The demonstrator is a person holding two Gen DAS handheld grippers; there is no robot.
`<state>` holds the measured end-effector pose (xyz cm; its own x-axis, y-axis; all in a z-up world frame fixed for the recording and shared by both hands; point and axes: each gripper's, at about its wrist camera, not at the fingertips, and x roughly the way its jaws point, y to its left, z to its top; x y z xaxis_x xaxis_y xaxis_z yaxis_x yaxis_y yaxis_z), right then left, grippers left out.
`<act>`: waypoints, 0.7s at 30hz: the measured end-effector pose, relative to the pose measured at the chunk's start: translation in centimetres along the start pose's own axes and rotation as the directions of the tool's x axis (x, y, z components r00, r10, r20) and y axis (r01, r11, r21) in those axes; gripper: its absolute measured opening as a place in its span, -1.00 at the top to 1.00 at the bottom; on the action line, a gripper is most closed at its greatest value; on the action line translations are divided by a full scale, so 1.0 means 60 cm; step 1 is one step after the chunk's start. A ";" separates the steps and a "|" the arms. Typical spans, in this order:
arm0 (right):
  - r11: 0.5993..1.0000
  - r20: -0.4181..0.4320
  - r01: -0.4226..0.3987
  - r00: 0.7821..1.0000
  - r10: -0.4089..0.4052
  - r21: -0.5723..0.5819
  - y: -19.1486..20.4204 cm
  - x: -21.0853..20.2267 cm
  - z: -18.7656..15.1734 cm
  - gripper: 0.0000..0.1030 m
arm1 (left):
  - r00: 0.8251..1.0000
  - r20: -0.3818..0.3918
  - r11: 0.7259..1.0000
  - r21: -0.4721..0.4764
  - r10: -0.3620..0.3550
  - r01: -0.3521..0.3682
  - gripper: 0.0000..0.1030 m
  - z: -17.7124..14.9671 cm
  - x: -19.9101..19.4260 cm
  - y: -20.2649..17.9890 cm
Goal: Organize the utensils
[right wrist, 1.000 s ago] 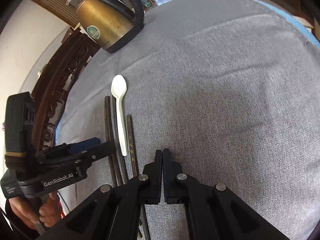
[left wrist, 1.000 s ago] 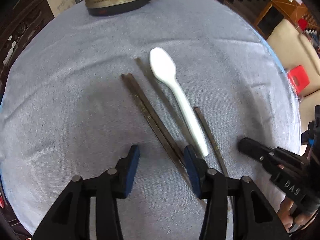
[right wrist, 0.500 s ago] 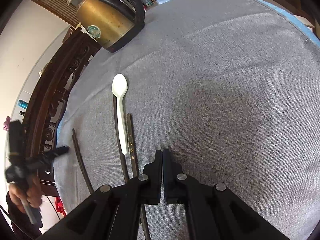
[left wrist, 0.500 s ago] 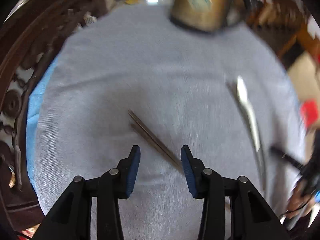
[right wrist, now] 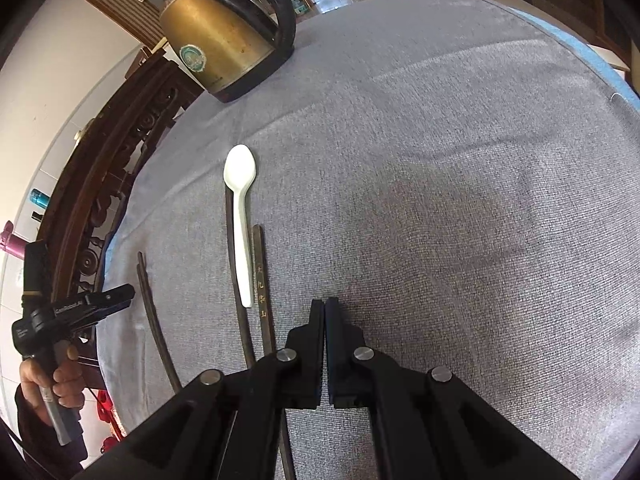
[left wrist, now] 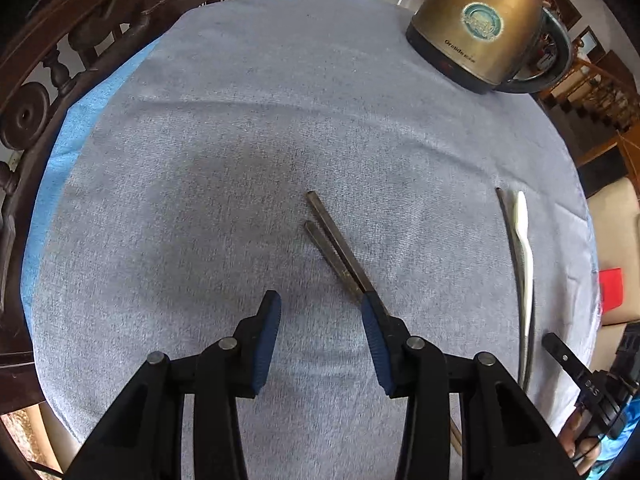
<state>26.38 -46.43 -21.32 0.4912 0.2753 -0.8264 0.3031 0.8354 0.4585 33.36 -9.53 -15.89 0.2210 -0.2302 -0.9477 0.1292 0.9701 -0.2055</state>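
Grey cloth [left wrist: 240,160] covered the round table. Left wrist view: left gripper [left wrist: 320,320] held its blue-padded jaws wide apart, gripping nothing; a dark chopstick pair [left wrist: 336,248] lay side by side, its near end passing under the right-hand finger. White spoon [left wrist: 526,256] lay far right beside another chopstick; brass kettle [left wrist: 480,28] stood at the far edge. Right wrist view: right gripper [right wrist: 324,320] had jaws pressed together, empty. White spoon [right wrist: 242,220] lay between two dark chopsticks [right wrist: 262,280], just left of the fingers.
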 end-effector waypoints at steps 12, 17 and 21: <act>1.000 0.002 -0.011 1.000 0.011 -0.004 -0.008 -0.004 -0.003 0.97 | 0.995 -0.048 0.994 0.070 0.089 -0.086 0.15 0.054 0.040 -0.065; 1.000 0.008 -0.021 1.000 0.021 0.004 -0.009 -0.003 -0.005 0.96 | 0.986 -0.033 0.964 0.218 0.161 -0.151 0.17 0.061 0.064 -0.141; 1.000 0.006 -0.031 1.000 0.031 0.004 -0.014 -0.005 -0.005 0.96 | 0.998 -0.017 0.982 0.180 0.065 -0.061 0.18 0.068 0.060 -0.143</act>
<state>25.72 -47.05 -21.56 0.5048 0.2982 -0.8101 0.2908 0.8248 0.4849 36.96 -19.00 -16.52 0.2128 -0.1650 -0.9631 0.2875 0.9526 -0.0997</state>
